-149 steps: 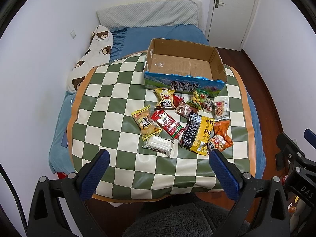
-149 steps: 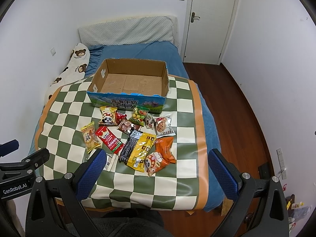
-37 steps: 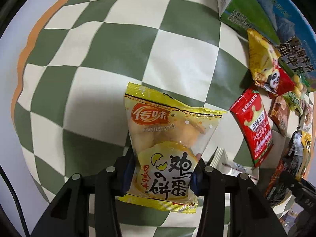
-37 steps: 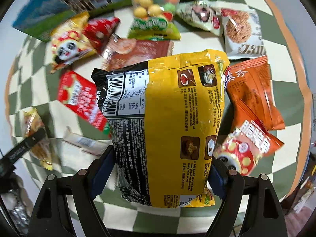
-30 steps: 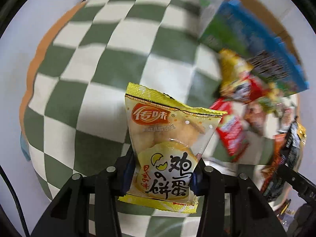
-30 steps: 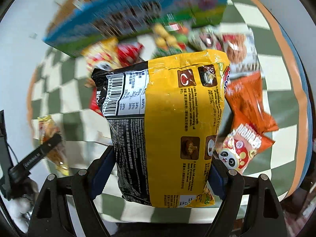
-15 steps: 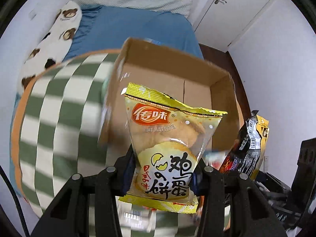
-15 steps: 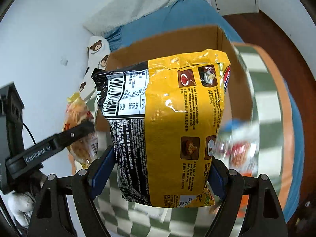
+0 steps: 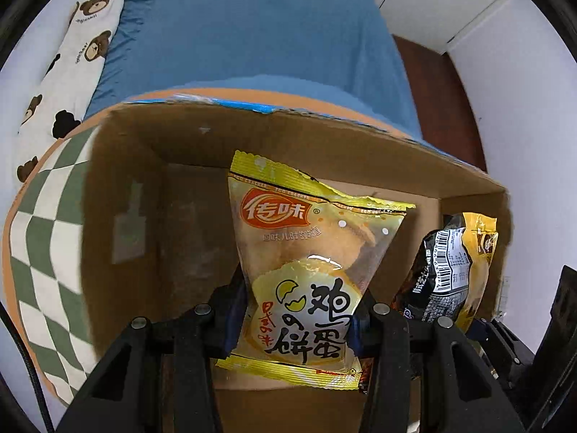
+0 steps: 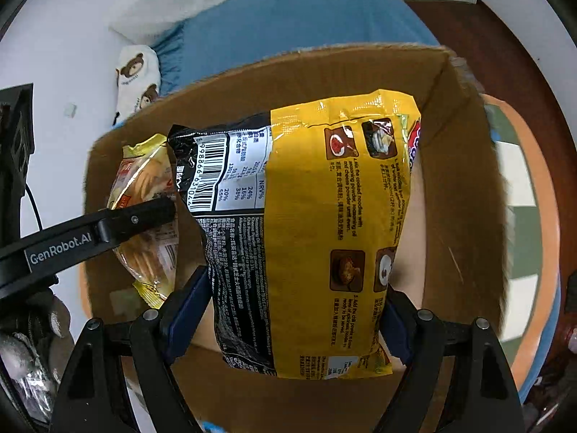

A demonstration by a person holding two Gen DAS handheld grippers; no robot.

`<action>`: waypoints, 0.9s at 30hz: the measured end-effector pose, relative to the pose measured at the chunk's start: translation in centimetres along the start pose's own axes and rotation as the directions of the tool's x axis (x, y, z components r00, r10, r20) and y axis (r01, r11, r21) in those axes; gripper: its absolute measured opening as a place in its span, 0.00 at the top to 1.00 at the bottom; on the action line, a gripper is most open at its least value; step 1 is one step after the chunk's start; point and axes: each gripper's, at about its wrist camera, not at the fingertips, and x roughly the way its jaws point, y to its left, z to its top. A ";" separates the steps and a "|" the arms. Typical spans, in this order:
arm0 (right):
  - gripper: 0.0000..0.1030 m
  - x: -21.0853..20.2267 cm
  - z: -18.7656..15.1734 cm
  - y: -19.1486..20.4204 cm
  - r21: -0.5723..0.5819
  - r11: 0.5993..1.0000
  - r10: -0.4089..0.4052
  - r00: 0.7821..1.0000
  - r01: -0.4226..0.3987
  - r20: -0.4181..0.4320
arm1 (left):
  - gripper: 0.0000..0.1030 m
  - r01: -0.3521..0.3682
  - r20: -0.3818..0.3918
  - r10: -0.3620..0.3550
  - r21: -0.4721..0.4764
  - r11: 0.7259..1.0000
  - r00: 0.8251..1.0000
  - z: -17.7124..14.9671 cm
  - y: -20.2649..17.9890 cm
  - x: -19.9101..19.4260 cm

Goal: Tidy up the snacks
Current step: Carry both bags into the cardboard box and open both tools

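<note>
Left tongs (image 9: 299, 319) clamped narrow on the lower half of a yellow clear-windowed egg-biscuit packet (image 9: 306, 252), held at centre frame over the open brown cardboard box (image 9: 151, 151). Right tongs (image 10: 297, 306) set wide, pads pressing both edges of a yellow-and-black instant noodle bag (image 10: 317, 231), also over the box interior; in the left view the bag shows at right.

Step in hand, as judged: drop both into the box. Lower each close to the floor before letting go, packets side by side, not stacked.

Box floor mostly hidden behind the packets. Remaining snacks out of frame. Green-and-white checked cloth (image 9: 39, 245) visible at left edge only.
</note>
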 end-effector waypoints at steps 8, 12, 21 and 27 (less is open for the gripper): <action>0.04 5.0 3.2 -0.5 -0.041 0.999 -0.033 0.998 0.031 -0.059 | 0.45 -0.047 -0.031 0.046 -0.020 0.999 0.998 1.2 0.4 2.9; 0.03 5.6 3.1 -1.2 -0.049 0.998 -0.051 0.997 0.048 -0.055 | 0.20 -0.076 0.012 0.076 0.004 0.997 0.997 0.8 0.4 2.8; 0.03 3.0 1.5 -1.6 -0.045 0.994 -0.100 0.995 0.101 0.011 | 0.20 -0.117 0.096 0.116 0.008 0.993 0.989 -2.3 1.4 0.5; 0.03 -1.4 -1.2 -0.1 -0.058 0.985 -0.157 0.981 0.164 0.113 | 0.20 -0.139 0.200 0.132 0.020 0.990 0.971 -5.7 1.0 -3.1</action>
